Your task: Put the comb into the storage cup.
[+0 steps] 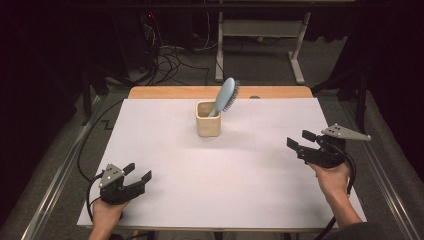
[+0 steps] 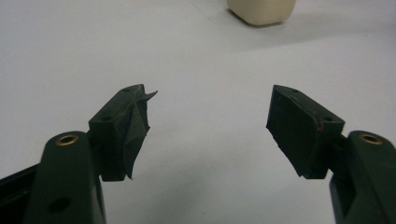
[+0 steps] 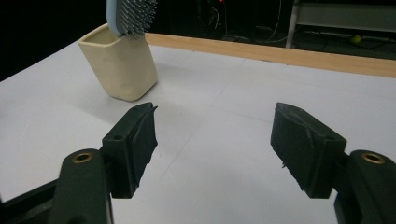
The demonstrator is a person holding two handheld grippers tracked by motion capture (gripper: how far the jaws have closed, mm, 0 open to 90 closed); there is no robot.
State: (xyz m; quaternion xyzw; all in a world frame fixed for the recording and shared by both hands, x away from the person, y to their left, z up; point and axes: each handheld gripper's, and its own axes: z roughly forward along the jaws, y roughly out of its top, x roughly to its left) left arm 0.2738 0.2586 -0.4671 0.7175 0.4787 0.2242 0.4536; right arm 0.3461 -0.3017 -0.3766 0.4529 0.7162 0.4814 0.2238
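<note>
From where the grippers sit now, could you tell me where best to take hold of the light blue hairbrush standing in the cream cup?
Probably the light blue hairbrush is best gripped at its head, which sticks out above the cream square cup while the handle is buried inside. It leans right, bristles facing right, so the right gripper, its jaws open, could come from that side and above, pinching the narrow edges, then lift along the lean.

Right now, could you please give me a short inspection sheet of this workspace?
Surface: white sheet over a wooden table, flat.
Job's things: cream cup standing upright; blue hairbrush handle-down in it, leaning right.
Clutter: nothing seen.
Grippers: left gripper open, empty, near corner; right gripper open, empty, right edge.
Cables: one trailing from each gripper; loose black cables on the floor beyond.
Surroundings: dark room, white desk frame behind.
</note>
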